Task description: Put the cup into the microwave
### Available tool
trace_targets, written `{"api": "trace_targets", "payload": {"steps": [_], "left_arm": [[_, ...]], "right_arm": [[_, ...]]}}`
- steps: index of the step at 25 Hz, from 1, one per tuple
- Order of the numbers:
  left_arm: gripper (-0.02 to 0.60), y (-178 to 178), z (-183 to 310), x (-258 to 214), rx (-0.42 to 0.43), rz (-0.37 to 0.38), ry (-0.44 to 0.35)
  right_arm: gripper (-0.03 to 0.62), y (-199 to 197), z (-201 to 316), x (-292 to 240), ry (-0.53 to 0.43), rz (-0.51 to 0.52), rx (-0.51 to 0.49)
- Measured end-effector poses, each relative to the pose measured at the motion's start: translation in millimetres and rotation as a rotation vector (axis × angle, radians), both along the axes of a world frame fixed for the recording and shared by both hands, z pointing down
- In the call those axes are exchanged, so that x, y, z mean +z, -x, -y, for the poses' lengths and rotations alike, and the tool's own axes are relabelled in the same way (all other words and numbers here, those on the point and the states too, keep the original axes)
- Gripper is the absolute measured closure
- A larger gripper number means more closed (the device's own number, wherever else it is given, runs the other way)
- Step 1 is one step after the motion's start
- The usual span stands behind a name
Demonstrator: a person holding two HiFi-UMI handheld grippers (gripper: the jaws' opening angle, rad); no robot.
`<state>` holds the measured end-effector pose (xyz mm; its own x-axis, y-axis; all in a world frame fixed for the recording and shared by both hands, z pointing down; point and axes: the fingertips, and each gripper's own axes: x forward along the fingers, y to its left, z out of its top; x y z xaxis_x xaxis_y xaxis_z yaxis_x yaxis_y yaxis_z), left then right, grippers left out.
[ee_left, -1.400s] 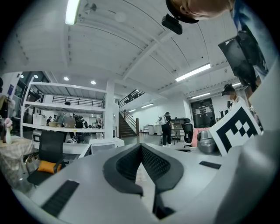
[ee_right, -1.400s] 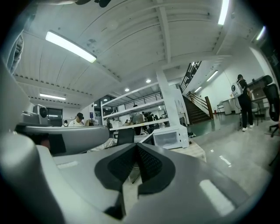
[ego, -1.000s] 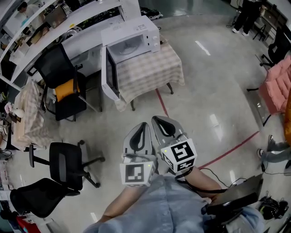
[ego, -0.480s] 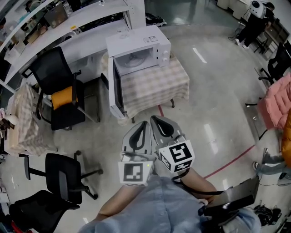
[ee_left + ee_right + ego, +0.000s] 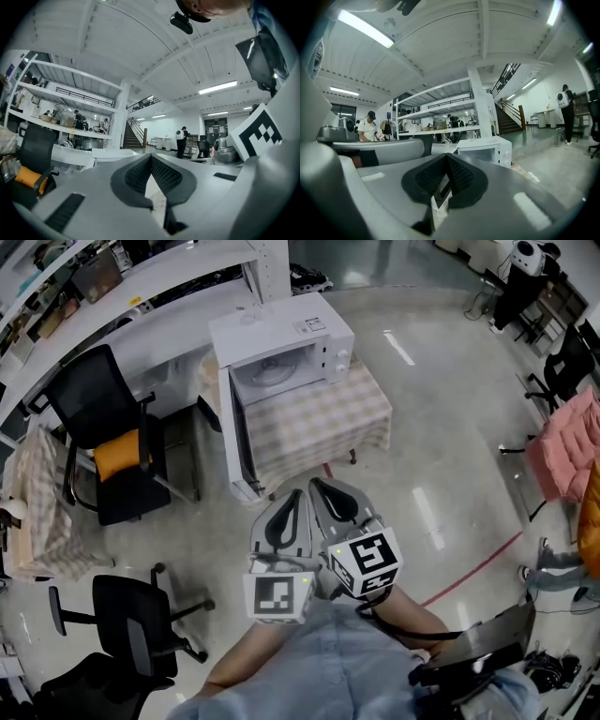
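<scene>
Beyond the clenched, empty left tool point(image 5: 298, 497) and right tool point(image 5: 321, 484), the microwave point(image 5: 281, 334) stands open; only gripper views show stairs point(image 5: 509, 119).

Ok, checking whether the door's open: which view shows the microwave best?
The head view: whole microwave from above, door swung open. The right gripper view shows its front past the jaws; the left gripper view shows nothing clear.

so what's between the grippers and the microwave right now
In the head view, a short strip of bare floor with the end of a red line, then the checked tablecloth under the microwave. Its open door hangs left of that path.
</scene>
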<state>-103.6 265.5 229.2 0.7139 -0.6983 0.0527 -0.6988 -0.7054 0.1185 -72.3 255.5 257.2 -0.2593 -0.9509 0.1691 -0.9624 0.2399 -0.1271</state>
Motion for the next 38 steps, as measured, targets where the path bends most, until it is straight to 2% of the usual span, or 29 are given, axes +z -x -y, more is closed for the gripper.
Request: {"api": "trace_targets", "payload": {"steps": [4, 13, 16, 20, 24, 30, 34, 38], "left_arm": [[0.574, -8.1, 12.3, 6.0, 0.009, -0.001, 0.023], [0.574, -39.1, 63.5, 15.6, -0.017, 0.041, -0.006], [0.574, -61.7, 90.0, 19.4, -0.035, 0.049, -0.024], [0.574, -97.9, 131.1, 20.9, -0.058, 0.069, 0.012], [0.574, -136.3, 170.7, 18.7, -0.079, 0.077, 0.008], [0.574, -185.2, 205.2, 5.4, -0.080, 0.074, -0.013], [0.574, -196.0, 224.6, -3.1, -0.097, 0.075, -0.032], [0.574, -192.0, 242.2, -2.3, -0.125, 0.089, -0.038]], "right_arm": [[0.592, -7.7, 11.6, 5.4, 0.016, 0.002, 0.008], [0.592, -42.2, 65.4, 10.1, -0.008, 0.022, -0.009], [0.592, -66.3, 93.2, 10.0, -0.012, 0.028, -0.019], [0.592, -99.4, 134.1, 11.6, -0.010, 0.021, -0.048], [0.592, -133.1, 172.5, 8.9, -0.014, 0.036, -0.075], [0.592, -180.7, 214.6, -3.6, -0.033, 0.057, -0.078], [0.592, -192.0, 233.8, -10.7, -0.047, 0.063, -0.094], [0.592, -189.1, 253.9, -13.6, -0.055, 0.060, -0.125]]}}
